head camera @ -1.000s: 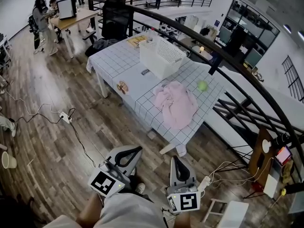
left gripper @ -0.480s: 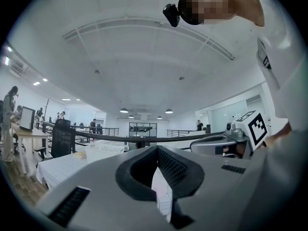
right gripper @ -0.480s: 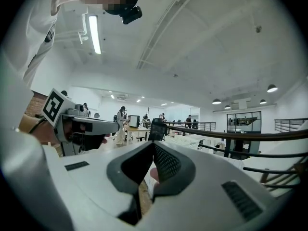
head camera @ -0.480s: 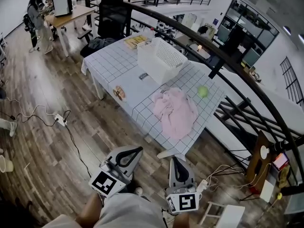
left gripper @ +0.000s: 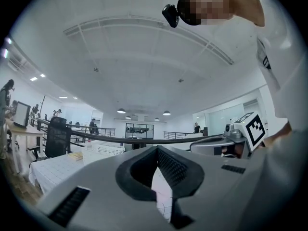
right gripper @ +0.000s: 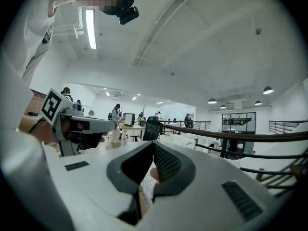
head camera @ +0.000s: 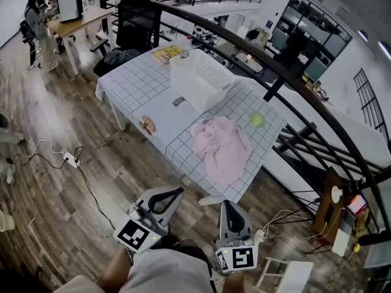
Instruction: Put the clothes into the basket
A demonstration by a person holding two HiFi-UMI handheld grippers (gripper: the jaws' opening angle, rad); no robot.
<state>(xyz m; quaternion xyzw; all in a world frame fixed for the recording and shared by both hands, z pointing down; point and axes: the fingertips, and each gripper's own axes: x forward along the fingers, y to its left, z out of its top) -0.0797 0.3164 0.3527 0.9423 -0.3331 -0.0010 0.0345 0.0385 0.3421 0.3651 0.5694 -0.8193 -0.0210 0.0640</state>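
Note:
A crumpled pink garment lies on the near right part of the grid-patterned table. Behind it on the same table stands the white perforated basket, which looks empty. Both grippers hang low in the head view, well short of the table. My left gripper is shut with nothing in it, and my right gripper is shut and empty too. In the left gripper view the jaws meet at the tip, with the table and basket far ahead. The right gripper also shows its jaws shut.
A green ball lies right of the garment. A yellow book and a small round item also lie on the table. A black railing runs behind it, a black chair stands at its far end, and cables cross the floor.
The table with garment and basket has shifted down and left in the head view and sits nearer. Both grippers keep their place in the picture and stay shut.

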